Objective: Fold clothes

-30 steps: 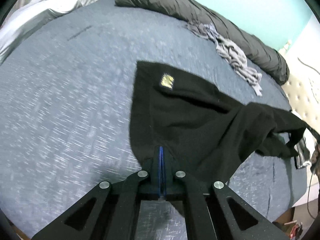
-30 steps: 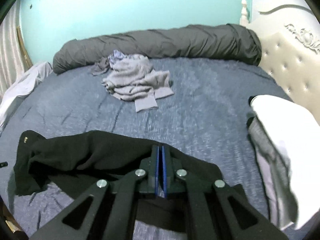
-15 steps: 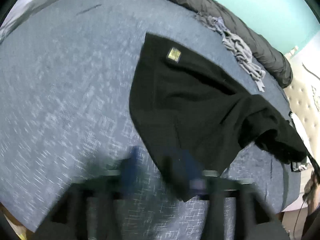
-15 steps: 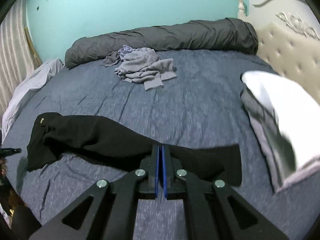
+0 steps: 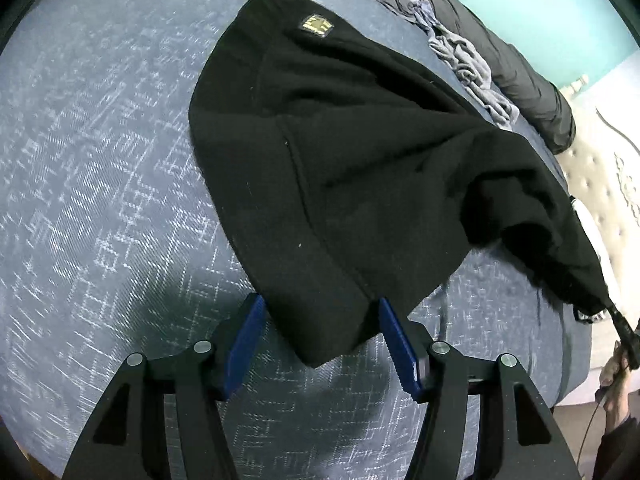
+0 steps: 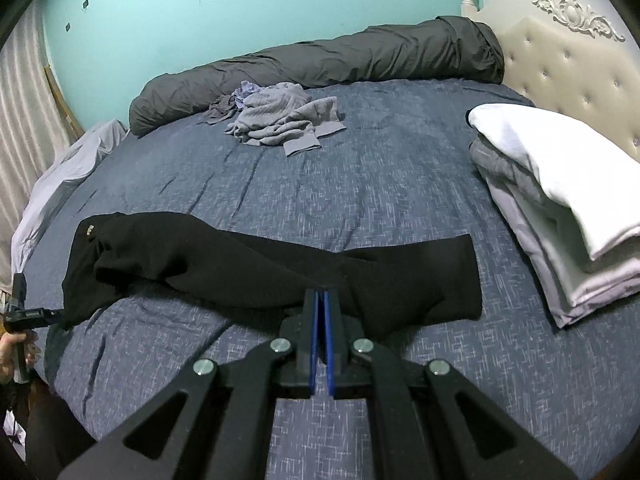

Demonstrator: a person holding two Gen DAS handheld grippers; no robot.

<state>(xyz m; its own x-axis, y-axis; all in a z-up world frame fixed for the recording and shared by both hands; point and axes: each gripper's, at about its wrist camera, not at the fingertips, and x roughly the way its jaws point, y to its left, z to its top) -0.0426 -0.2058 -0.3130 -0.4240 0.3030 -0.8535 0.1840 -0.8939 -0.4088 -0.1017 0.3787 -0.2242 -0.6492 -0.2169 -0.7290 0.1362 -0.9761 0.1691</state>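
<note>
1. Left black two-finger gripper (image 5: 320, 320): blue-padded jaws stood wide apart, with one corner of the black fleece garment (image 5: 360, 152) lying between them, unheld.
2. The garment lay stretched across the blue woven bedspread (image 6: 360, 184), its gold label (image 5: 317, 25) facing up.
3. Right black two-finger gripper (image 6: 321, 298): jaws pressed together on the garment's near edge.
4. Crumpled grey knit clothes (image 6: 280, 118) lay well beyond the garment; a folded white-and-grey stack (image 6: 560, 200) sat at right.

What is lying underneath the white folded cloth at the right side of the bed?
Under the white folded cloth sits a folded grey garment, then a pale lilac folded layer, all on the blue patterned bedspread. Anything deeper in the stack is covered.
</note>
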